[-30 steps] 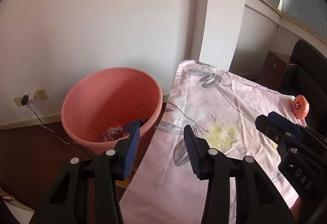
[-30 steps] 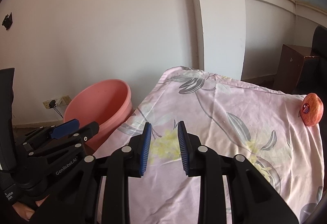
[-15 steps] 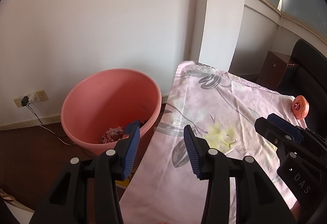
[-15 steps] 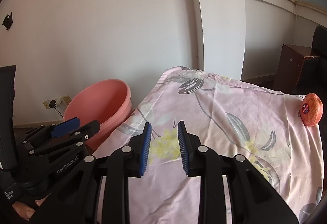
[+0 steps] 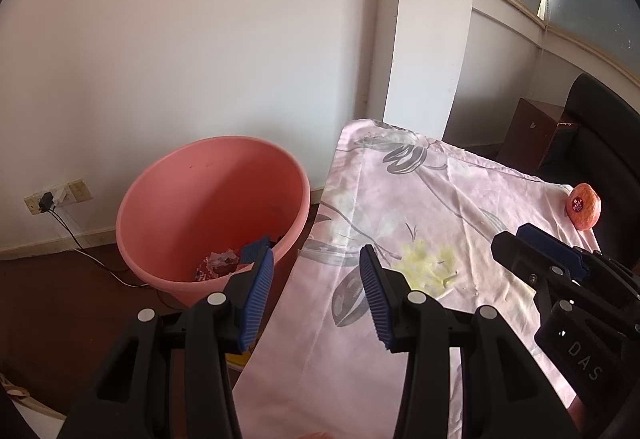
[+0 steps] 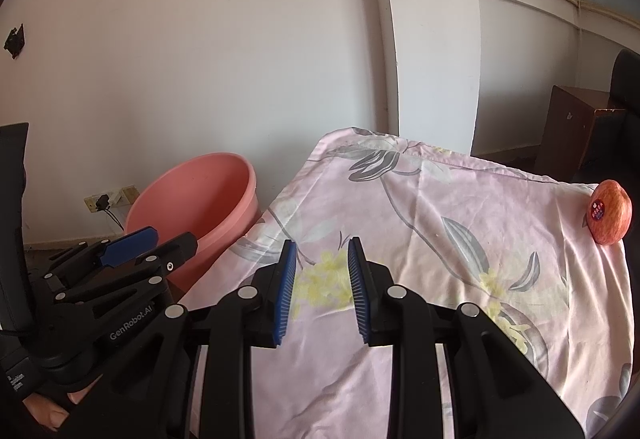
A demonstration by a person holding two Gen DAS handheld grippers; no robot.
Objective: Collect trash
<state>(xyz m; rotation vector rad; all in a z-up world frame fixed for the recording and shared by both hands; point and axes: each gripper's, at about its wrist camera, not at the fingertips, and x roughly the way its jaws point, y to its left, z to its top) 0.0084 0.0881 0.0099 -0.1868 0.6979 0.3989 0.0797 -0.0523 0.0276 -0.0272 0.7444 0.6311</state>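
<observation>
Fingers (image 5: 262,281) of both grippers apart, empty — trash (image 5: 218,263) in pink bin (image 5: 160,183) half-hidden.

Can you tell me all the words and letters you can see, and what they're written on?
"GenRobot.AI" on the black body of the left gripper, seen from the right wrist view.
"DAS" on the black body of the right gripper, seen from the left wrist view.
The round sticker on the apple has printing on it, but it is too small to read.
White print low on the left gripper's handle is too blurred to read.
</observation>
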